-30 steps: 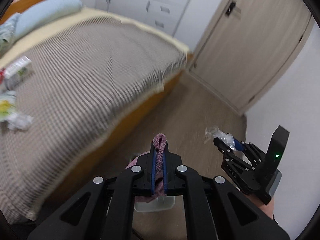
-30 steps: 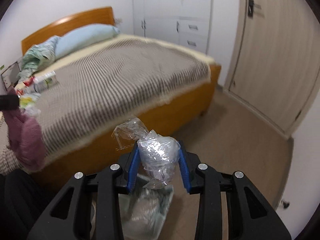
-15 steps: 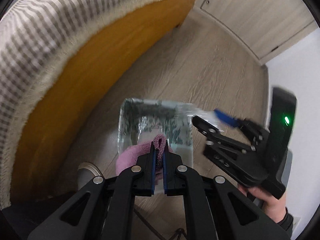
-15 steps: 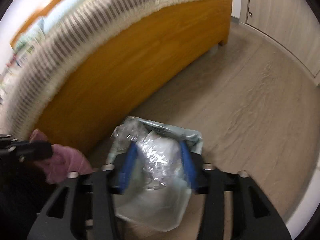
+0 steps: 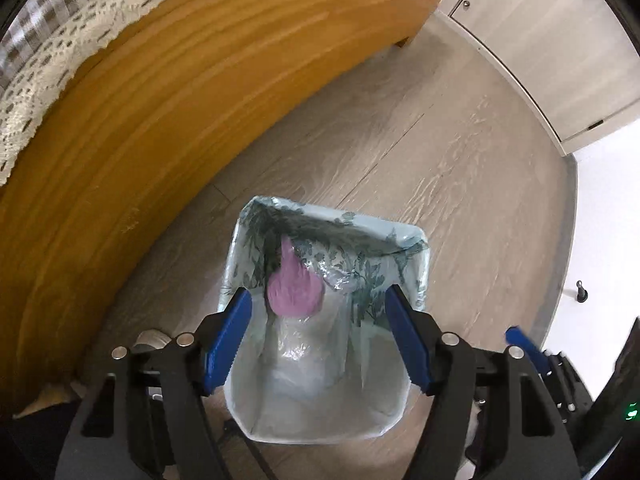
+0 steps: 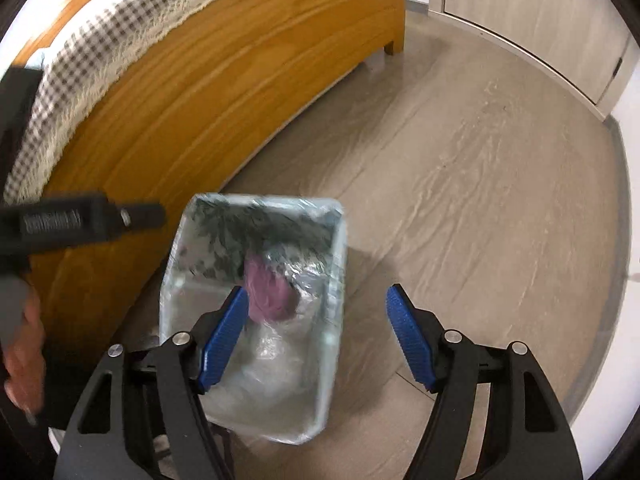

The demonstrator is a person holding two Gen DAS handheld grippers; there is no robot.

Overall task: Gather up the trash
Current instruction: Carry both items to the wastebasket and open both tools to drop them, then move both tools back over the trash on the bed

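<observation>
A trash bin (image 5: 420, 240) lined with a leaf-printed plastic bag stands on the floor beside the bed; it also shows in the right wrist view (image 6: 338, 240). A pink cloth wad (image 5: 294, 286) lies inside it, next to crumpled clear plastic (image 5: 336, 276); both show in the right wrist view, the pink wad (image 6: 268, 290) and the plastic (image 6: 304, 270). My left gripper (image 5: 318, 338) is open and empty right above the bin. My right gripper (image 6: 316, 334) is open and empty above the bin's right side. The left gripper's body (image 6: 80, 220) shows at the left of the right wrist view.
The orange wooden bed frame (image 5: 160, 112) with a checked cover and lace edge (image 6: 100, 40) runs along the left. Wood-look floor (image 5: 460, 160) stretches to a pale door (image 5: 540, 40) and white wall (image 5: 600, 220) on the right.
Both grippers opened over the bin. The pink cloth dropped from the left gripper and the clear plastic from the right; both now lie in the bin.
</observation>
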